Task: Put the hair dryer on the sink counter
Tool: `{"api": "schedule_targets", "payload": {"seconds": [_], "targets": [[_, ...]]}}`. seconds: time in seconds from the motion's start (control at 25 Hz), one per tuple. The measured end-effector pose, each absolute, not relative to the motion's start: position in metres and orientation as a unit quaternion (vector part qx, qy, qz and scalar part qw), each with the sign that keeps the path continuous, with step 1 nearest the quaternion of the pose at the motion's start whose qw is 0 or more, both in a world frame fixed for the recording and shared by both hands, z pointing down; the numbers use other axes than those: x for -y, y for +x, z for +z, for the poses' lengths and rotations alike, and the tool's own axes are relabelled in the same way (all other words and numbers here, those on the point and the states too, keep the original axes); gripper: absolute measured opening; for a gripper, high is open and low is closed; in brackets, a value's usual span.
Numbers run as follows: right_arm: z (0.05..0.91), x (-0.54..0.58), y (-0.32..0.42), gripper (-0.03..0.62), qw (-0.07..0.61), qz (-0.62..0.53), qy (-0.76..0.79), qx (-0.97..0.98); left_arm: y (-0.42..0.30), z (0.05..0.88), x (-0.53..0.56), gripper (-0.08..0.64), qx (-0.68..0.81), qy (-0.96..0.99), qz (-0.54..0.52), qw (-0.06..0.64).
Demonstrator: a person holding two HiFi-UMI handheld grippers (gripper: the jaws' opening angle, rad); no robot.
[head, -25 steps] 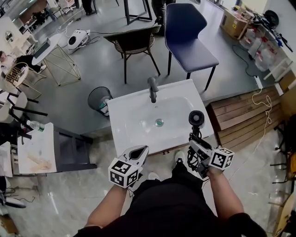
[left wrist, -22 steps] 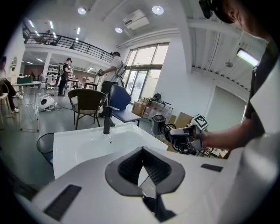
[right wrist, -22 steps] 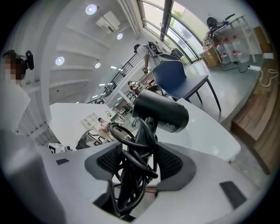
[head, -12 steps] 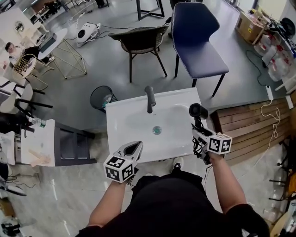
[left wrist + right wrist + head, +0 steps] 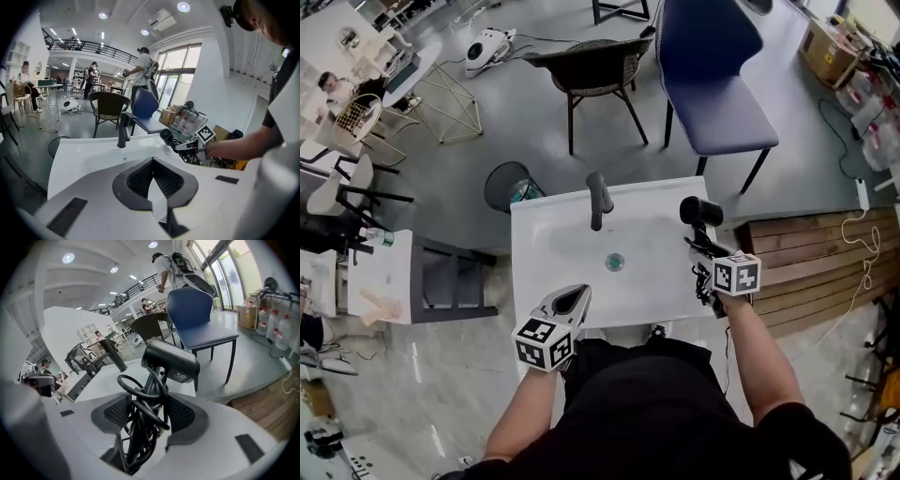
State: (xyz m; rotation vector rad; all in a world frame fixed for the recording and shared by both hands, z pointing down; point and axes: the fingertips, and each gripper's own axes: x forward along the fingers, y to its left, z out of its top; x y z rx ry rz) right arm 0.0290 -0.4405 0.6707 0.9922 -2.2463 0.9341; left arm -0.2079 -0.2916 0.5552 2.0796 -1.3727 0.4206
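Head view: right hand-held gripper [image 5: 704, 246] carries the hair dryer [image 5: 700, 212] over the worktop's [image 5: 546, 272] right edge, near the far corner; contact unclear. Left hand-held gripper [image 5: 573, 301] sits at the near edge, farther off

Left gripper view: jaws together, empty

Right gripper view: jaws clamp handle [image 5: 153, 376] and coiled cord [image 5: 136, 401]; handle runs along the jaws, barrel [image 5: 171, 363] crosswise

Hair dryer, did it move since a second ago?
Yes. The hair dryer, held in the right gripper, went from beside the drain toward the faucet's end.
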Motion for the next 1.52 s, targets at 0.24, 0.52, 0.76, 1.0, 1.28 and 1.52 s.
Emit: {"api": "schedule_targets", "payload": {"seconds": [0.24, 0.52, 0.76, 1.0, 1.28, 1.52], "targets": [[0.687, 0.457, 0.026, 0.227, 0.341, 0.265, 0.404, 0.806, -0.221, 0.561, 0.301, 0.0, 0.493, 0.795, 0.176, 0.305], [0.697, 0.468, 0.026, 0.225, 0.432, 0.165, 0.436, 0.772, -0.234, 0.558, 0.317, 0.0, 0.463, 0.814, 0.185, 0.298], [0.705, 0.458, 0.025, 0.225, 0.463, 0.138, 0.434, 0.76, -0.24, 0.556, 0.317, 0.0, 0.453, 0.82, 0.189, 0.293], [0.71, 0.457, 0.02, 0.227, 0.479, 0.115, 0.431, 0.756, -0.243, 0.554, 0.313, 0.0, 0.448, 0.823, 0.189, 0.292], [0.717, 0.456, 0.016, 0.239, 0.498, 0.118, 0.422, 0.748, -0.246, 0.555, 0.31, 0.0, 0.449, 0.824, 0.185, 0.293], [0.721, 0.453, 0.017, 0.255, 0.507, 0.124, 0.417, 0.744, -0.246, 0.555, 0.307, 0.0, 0.448, 0.824, 0.183, 0.293]]}}
